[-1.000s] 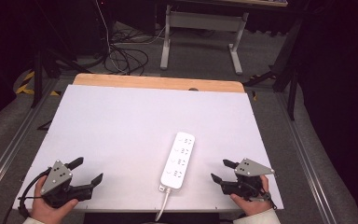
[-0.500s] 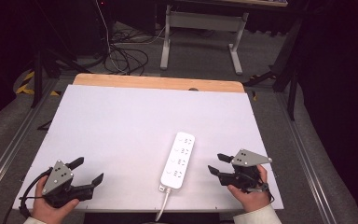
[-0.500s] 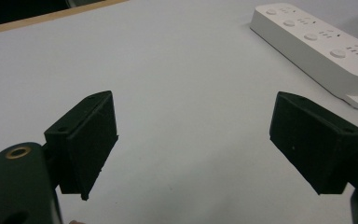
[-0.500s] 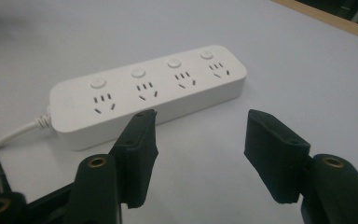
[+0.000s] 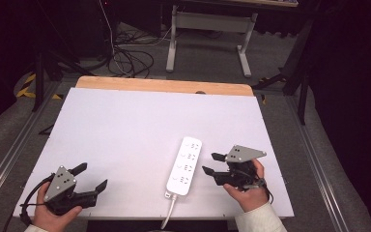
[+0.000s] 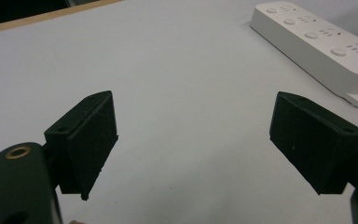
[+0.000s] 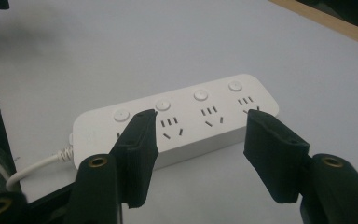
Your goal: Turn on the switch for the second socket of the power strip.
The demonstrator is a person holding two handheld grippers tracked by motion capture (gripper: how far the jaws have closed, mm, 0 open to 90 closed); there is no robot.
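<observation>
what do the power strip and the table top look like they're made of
The power strip looks like smooth white moulded plastic: rounded edges, faint sheen, round buttons. The table top seems a matt white laminate or painted board; its far edge shows bare, pale wood.

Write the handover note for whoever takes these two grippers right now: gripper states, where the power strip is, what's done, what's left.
Right gripper: open, holding nothing, beside the power strip on its right, jaws pointed at its long side but not touching it.
Left gripper: open, empty, near the front left of the table, well apart from the strip.
Power strip: lies flat near the front centre of the white table, sockets up, its white cable running off the front edge. All four sockets look empty.
Done: nothing gripped so far.
Left: probably bring the right gripper onto the strip and take hold; the left hand's part is unclear.
</observation>
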